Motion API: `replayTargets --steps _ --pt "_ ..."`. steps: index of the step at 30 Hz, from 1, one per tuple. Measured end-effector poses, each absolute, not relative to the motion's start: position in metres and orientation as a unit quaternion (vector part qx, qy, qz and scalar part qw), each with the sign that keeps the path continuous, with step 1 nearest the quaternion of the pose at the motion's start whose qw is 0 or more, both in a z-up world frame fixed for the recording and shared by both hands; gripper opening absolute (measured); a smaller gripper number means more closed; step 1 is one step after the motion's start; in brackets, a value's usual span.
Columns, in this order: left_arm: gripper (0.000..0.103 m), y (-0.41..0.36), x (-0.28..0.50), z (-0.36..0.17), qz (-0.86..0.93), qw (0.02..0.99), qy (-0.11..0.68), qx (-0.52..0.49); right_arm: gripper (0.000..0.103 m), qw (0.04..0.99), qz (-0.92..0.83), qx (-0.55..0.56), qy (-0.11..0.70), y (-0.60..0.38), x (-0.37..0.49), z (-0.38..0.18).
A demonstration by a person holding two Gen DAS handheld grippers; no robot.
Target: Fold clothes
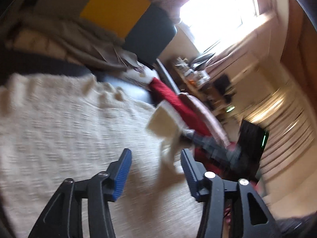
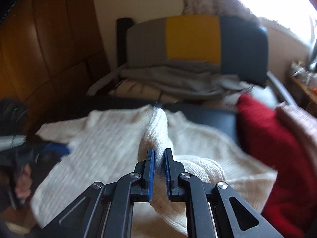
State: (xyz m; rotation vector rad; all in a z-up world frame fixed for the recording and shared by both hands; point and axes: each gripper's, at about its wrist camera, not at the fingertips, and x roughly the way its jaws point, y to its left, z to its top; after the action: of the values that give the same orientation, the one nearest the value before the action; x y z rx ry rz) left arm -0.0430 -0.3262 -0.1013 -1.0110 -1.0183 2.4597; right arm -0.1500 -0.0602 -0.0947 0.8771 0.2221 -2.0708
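From the left wrist, the left gripper (image 1: 156, 158) stands wide open over the cream knitted sweater (image 1: 65, 123), nothing between its blue pads. Only this view catches the right gripper (image 1: 186, 132) from outside, pinching a cream fold beside a red garment (image 1: 178, 107).

From the right wrist, the right gripper (image 2: 159, 154) is clamped on a ridge of the sweater (image 2: 111, 138), which lies spread on a dark surface (image 2: 208, 117). Here alone the grey, yellow and dark headboard (image 2: 194, 39) shows squarely, with the red garment (image 2: 263, 134) to the right.

Blown-out window (image 1: 216, 13) glare, heavy motion blur, fisheye-bent dark edges
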Motion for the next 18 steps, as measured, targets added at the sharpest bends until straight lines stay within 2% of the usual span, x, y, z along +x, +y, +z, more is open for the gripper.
replayTargets --steps 7,13,14,15,16,17,18 --pt "0.059 -0.305 -0.088 -0.135 0.789 0.214 -0.417 -0.397 0.01 0.446 -0.811 0.373 0.069 -0.059 -0.13 -0.117" --pt "0.057 -0.277 -0.127 -0.16 0.738 0.243 -0.416 -0.472 0.011 0.46 -0.795 0.389 0.069 -0.063 -0.114 -0.139" --pt "0.053 -0.27 -0.13 -0.161 0.743 0.238 -0.399 -0.482 0.013 0.455 -0.796 0.394 0.058 -0.059 -0.114 -0.142" --pt "0.039 -0.262 -0.133 -0.161 0.756 0.224 -0.371 -0.49 0.014 0.451 -0.797 0.399 0.047 -0.055 -0.113 -0.144" --pt "0.032 -0.256 -0.135 -0.161 0.765 0.213 -0.351 -0.496 0.014 0.445 -0.801 0.399 0.033 -0.048 -0.112 -0.145" --pt "0.016 -0.252 -0.136 -0.161 0.775 0.199 -0.333 -0.498 0.014 0.438 -0.806 0.399 0.019 -0.041 -0.11 -0.145" --pt "0.008 -0.251 -0.137 -0.16 0.786 0.183 -0.321 -0.496 0.014 0.431 -0.808 0.402 -0.003 -0.03 -0.107 -0.146"
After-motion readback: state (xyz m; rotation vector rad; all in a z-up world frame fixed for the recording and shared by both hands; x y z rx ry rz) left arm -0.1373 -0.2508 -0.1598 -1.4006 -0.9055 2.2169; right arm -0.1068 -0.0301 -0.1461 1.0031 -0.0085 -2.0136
